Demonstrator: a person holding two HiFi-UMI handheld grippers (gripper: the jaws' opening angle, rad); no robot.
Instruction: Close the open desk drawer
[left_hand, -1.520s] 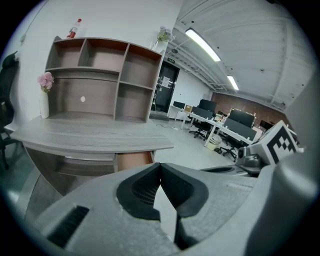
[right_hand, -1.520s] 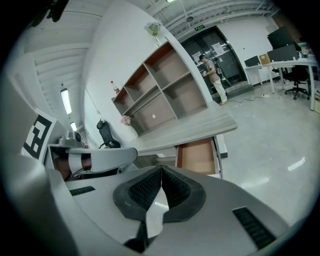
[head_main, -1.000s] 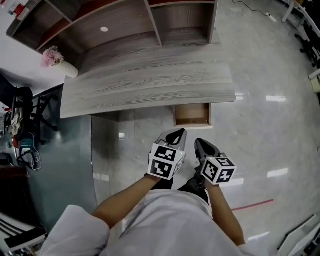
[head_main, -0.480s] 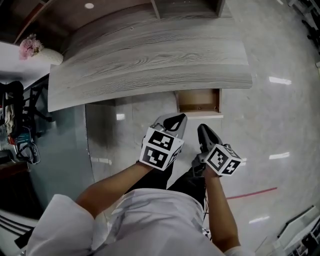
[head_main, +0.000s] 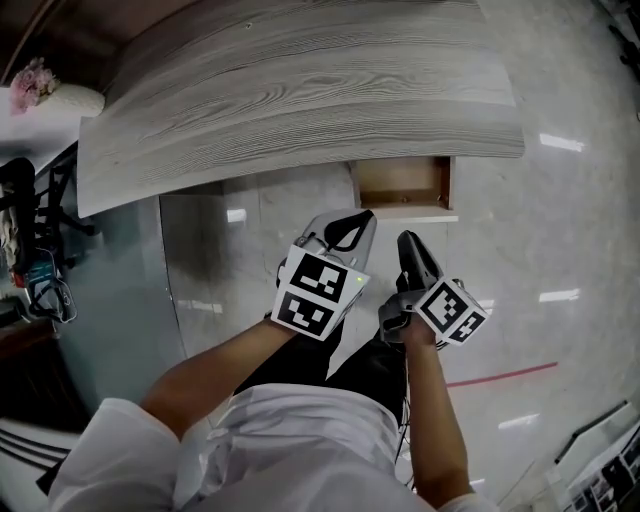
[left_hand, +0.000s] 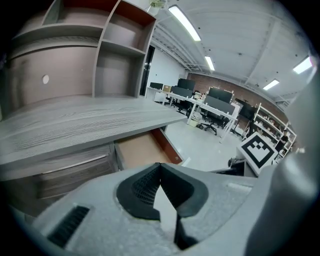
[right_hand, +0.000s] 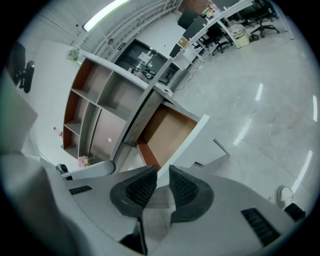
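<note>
The open drawer (head_main: 404, 186), brown inside with a white front (head_main: 412, 216), sticks out from under the right end of the grey wood desk (head_main: 300, 90). Both grippers hang over the floor just in front of it, apart from it. My left gripper (head_main: 352, 228) is shut and empty, its tips meeting (left_hand: 160, 166), with the drawer (left_hand: 142, 149) straight ahead. My right gripper (head_main: 408, 244) points at the drawer (right_hand: 167, 131) and its white front (right_hand: 192, 145); its jaws (right_hand: 162, 175) are opening, a narrow gap between them and nothing in it.
Closed drawers (left_hand: 70, 170) sit left of the open one, under a shelf unit (left_hand: 115, 55) on the desk. A pink flower pot (head_main: 35, 82) and office clutter (head_main: 35, 260) are at the left. Glossy floor with a red line (head_main: 500, 376) lies to the right.
Both grippers have sunk and edged toward the drawer front. The right gripper has rolled, and its jaws have parted slightly. The head view has tilted further down over the desk.
</note>
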